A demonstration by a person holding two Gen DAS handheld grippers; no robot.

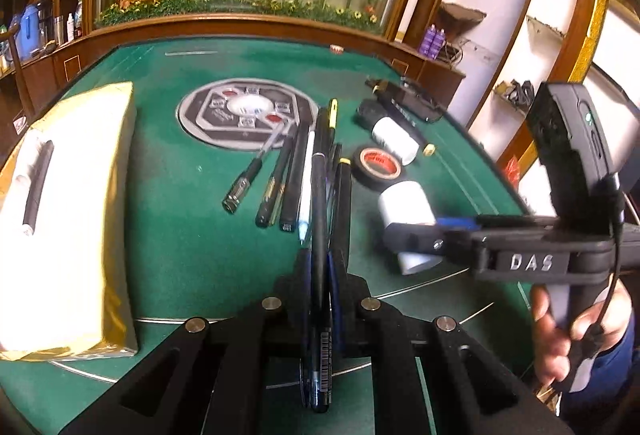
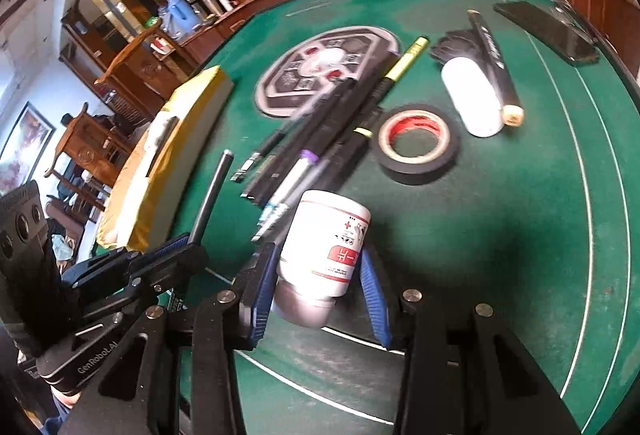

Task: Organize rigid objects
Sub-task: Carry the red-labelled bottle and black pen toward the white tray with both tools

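In the left wrist view my left gripper (image 1: 320, 271) is shut on a long black pen (image 1: 319, 195), which sticks out forward over the green table (image 1: 180, 255). The right wrist view shows that same gripper (image 2: 188, 247) at the left with the pen (image 2: 214, 187) pointing up. My right gripper (image 2: 318, 275) holds a white bottle with a red label (image 2: 328, 235), tilted, its blue pads (image 2: 260, 295) pressing both sides. From the left wrist view the right gripper (image 1: 416, 235) crosses the bottle (image 1: 406, 205).
Several pens (image 1: 292, 175) lie side by side mid-table. A black tape roll (image 2: 416, 143), a second white bottle (image 2: 474, 95), a black tube (image 2: 494, 51) and a phone (image 2: 548, 31) lie to the right. A yellow tissue box (image 1: 72, 215) stands left. A person's hand (image 1: 560, 339) grips the right handle.
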